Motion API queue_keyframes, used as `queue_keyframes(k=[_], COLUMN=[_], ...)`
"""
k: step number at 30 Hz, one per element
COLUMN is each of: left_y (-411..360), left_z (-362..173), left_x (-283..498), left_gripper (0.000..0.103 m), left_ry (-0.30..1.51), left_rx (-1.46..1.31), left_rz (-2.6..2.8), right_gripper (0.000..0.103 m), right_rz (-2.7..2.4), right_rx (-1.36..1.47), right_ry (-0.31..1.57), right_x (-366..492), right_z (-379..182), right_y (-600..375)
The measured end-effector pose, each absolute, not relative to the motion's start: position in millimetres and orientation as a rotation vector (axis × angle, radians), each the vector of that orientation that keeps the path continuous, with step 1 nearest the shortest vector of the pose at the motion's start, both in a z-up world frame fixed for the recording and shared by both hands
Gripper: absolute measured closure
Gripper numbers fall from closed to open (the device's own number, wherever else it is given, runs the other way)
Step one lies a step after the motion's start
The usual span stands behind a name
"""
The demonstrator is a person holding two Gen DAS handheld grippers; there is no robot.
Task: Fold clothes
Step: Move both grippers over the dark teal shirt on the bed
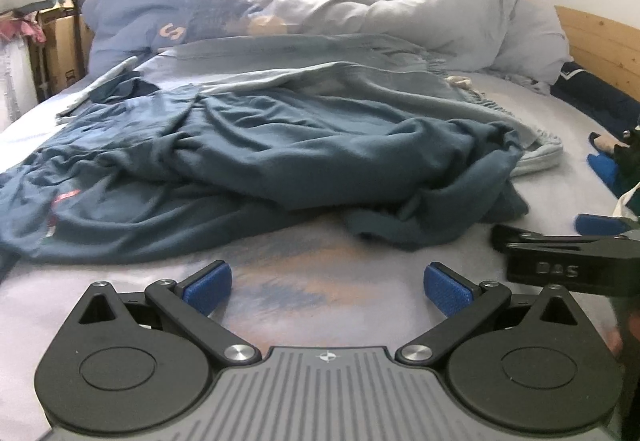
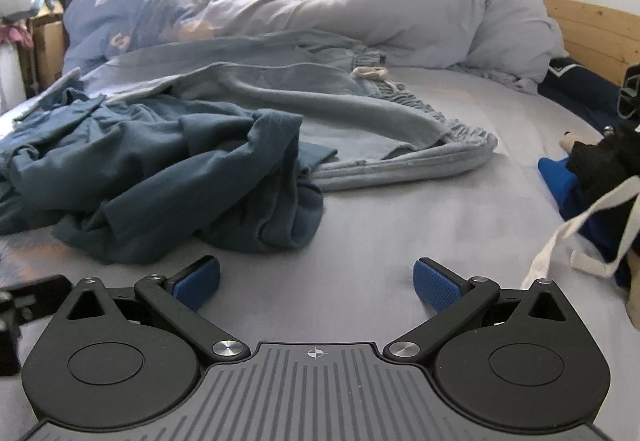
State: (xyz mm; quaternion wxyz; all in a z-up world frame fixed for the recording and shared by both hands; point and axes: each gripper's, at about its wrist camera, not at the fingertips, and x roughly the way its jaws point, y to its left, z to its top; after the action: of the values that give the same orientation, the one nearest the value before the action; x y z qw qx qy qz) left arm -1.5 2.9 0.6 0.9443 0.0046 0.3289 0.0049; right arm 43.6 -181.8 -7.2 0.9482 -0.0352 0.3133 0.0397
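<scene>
Crumpled dark-teal garment (image 1: 280, 161) lies partly over pale-blue trousers (image 2: 360, 129).

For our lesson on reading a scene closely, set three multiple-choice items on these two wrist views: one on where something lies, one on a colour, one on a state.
1. Where does the dark crumpled garment lie?
A. On the bed sheet, partly over the pale trousers
B. On the floor
C. Hung on the wooden headboard

2. What colour are the pads on the fingers?
A. Red
B. Blue
C. Yellow

3. What state are the two grippers in?
A. Both shut on cloth
B. One open, one shut
C. Both open and empty

Key: 1 A, the dark crumpled garment rests on the bed sheet, overlapping the pale trousers. 2 B, the pads are blue. 3 C, the left gripper and right gripper have fingers spread with nothing between.
</scene>
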Motion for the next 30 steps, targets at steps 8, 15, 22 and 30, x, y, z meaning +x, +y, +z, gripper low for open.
queue_keyframes(k=[8, 15, 22, 30], left_y=[62.1, 118.7, 113.0, 78.3], left_z=[13.0, 25.5, 28.5, 35.2], left_x=[-32.0, -42.4, -35.2, -34.2], left_gripper=[0.0, 0.0, 0.0, 0.0], left_ry=[0.586, 0.642, 0.632, 0.567], left_rx=[-0.157, -0.266, -0.292, -0.146], left_rz=[0.065, 0.178, 0.125, 0.066], right_gripper=[0.0, 0.0, 0.0, 0.0], right_rz=[0.031, 0.018, 0.05, 0.04], right_rx=[-0.051, -0.162, -0.093, -0.072], right_ry=[0.604, 0.553, 0.577, 0.592], right_x=[5.5, -9.0, -4.6, -0.8], right_z=[-16.2, -17.6, -17.7, -18.0], right_y=[-169.6, -143.2, -152.9, -150.2])
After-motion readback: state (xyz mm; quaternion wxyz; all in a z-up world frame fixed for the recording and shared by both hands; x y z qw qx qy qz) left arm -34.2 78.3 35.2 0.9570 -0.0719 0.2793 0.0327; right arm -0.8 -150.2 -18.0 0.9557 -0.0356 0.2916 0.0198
